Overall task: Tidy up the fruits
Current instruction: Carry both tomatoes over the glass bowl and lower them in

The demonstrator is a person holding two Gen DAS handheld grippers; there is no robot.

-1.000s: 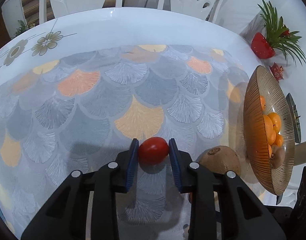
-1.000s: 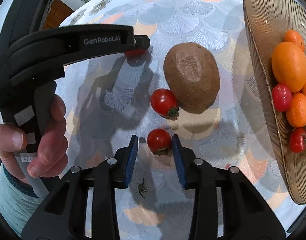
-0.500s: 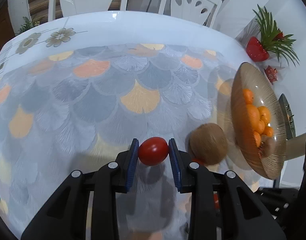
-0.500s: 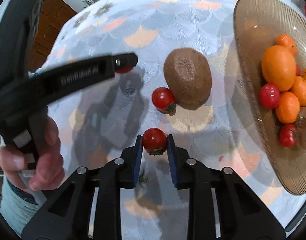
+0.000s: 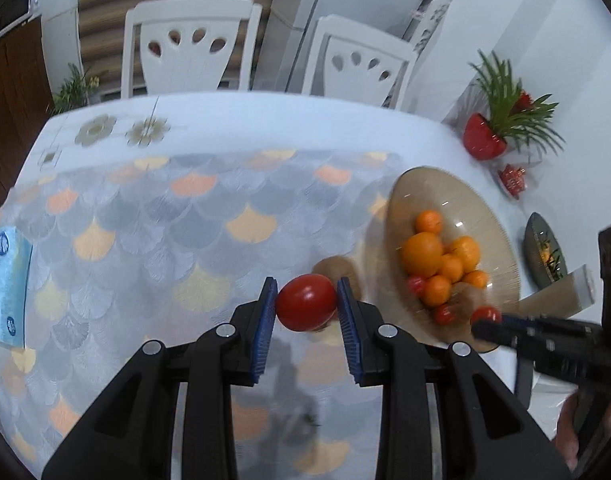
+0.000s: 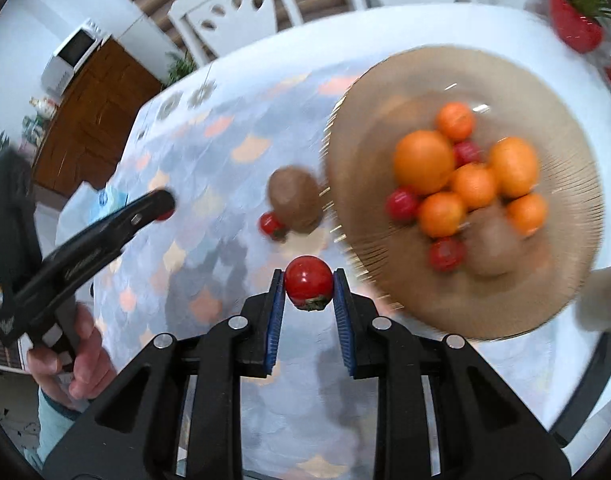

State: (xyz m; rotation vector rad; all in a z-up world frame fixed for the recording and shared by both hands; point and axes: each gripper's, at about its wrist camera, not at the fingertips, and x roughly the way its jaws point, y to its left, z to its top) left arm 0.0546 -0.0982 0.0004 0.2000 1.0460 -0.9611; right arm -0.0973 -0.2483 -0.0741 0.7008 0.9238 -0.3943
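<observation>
Both jaws clamp tomatoes: left gripper (image 5: 306, 309) holds mine (image 5: 306, 307) above cloth | right gripper (image 6: 308, 285) holds tomato (image 6: 308, 282) beside bowl (image 6: 385, 280) | kiwi (image 6: 293, 199), loose tomato (image 6: 270, 224) lie between.

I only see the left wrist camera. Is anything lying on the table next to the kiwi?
Observer: Yes. The right wrist camera shows a loose tomato right against the kiwi, on its lower left side.
Operator: Does the right gripper have anything?
Observer: The right gripper is shut on a held tomato, gripped by its sides with the green stem end pointing down.
</observation>
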